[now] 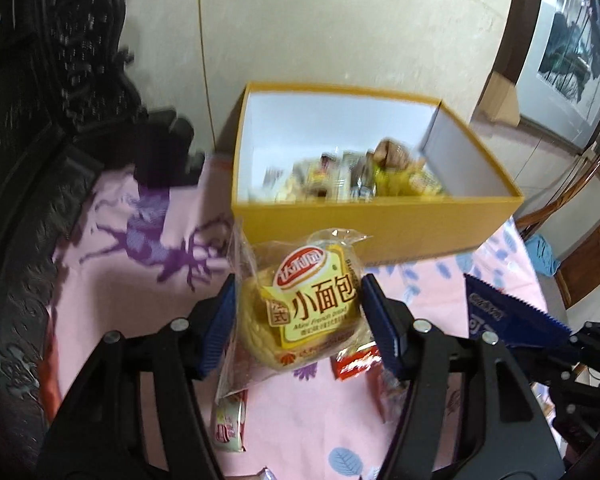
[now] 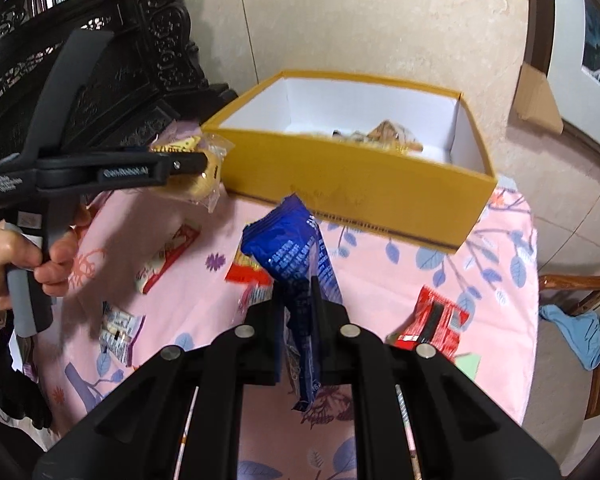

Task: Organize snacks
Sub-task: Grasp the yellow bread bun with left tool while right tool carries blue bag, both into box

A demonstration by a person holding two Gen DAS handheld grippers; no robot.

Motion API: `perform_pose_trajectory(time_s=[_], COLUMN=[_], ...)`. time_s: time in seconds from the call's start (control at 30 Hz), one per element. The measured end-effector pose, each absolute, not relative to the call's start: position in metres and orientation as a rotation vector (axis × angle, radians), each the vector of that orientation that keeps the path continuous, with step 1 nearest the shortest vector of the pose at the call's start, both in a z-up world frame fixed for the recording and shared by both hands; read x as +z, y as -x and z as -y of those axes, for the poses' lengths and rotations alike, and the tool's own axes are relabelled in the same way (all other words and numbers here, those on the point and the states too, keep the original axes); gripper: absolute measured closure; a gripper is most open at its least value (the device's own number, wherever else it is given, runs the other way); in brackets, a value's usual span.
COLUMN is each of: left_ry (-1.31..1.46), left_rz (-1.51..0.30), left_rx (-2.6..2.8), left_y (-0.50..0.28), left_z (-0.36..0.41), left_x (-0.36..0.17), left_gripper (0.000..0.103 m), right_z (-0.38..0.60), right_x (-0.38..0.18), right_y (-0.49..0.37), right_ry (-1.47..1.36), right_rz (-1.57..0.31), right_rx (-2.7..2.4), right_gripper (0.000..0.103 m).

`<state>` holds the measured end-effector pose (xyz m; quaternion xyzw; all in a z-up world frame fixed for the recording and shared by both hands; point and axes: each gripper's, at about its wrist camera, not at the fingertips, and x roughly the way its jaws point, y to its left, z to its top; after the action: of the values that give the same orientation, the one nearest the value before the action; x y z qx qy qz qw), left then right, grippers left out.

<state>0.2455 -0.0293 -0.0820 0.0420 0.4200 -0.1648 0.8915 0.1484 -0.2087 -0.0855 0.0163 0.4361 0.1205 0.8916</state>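
- Left gripper [image 1: 298, 320]: jaws part open, clamped on a clear-wrapped yellow mini bread packet [image 1: 300, 304], held above the table [image 1: 112, 280].
- Right gripper [image 2: 296, 316]: jaws nearly closed, pinching a blue foil snack packet [image 2: 296, 248] upright.
- Open yellow cardboard box [image 2: 352, 184], white inside, stood at the far side with snacks in it.
- Loose packets lay on the pink floral cloth.
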Motion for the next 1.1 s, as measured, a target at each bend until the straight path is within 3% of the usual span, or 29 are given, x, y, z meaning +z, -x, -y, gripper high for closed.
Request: perform_pose_trajectory(time_s=[0.33, 0.63, 0.7, 0.73, 0.77, 0.83, 1.1], left_ry=[-0.036, -0.079, -0.086, -0.084, -0.077, -0.047, -0.034], left_rz=[-0.75, -0.81, -0.845, -0.845, -0.838, -0.813, -0.76], left_rx=[-0.371, -0.334, -0.317, -0.299, -0.293, -0.302, -0.292], left_y=[-0.29, -0.381, -0.395, -0.397, -0.396, -0.389, -0.318], left_z=[0.051, 0.102, 0.108, 0.108, 0.106, 0.099, 0.074], left_x=[-0.014, -0.026, -0.033, -0.033, -0.032, -0.027, -0.02], left_gripper=[0.041, 0.039, 0.028, 0.025, 0.021, 0.015, 0.007], right_z=[0.238, 0.26, 0.263, 0.267, 0.269, 0.275, 0.3], right_x=[-0.025, -0.016, -0.026, -0.029, -0.031, -0.027, -0.034], right_y=[-0.2, -0.301, -0.323, -0.33, -0.333, -0.325, -0.259], right_ry=[-0.034, -0.078, -0.096, -0.114, -0.119, -0.124, -0.141], right_rz=[-0.741, -0.701, -0.752, -0.77, -0.784, -0.771, -0.817], right_rx=[0.228, 0.163, 0.15, 0.135, 0.123, 0.114, 0.105], right_gripper=[0.092, 0.092, 0.087, 0.08, 0.066, 0.053, 0.049])
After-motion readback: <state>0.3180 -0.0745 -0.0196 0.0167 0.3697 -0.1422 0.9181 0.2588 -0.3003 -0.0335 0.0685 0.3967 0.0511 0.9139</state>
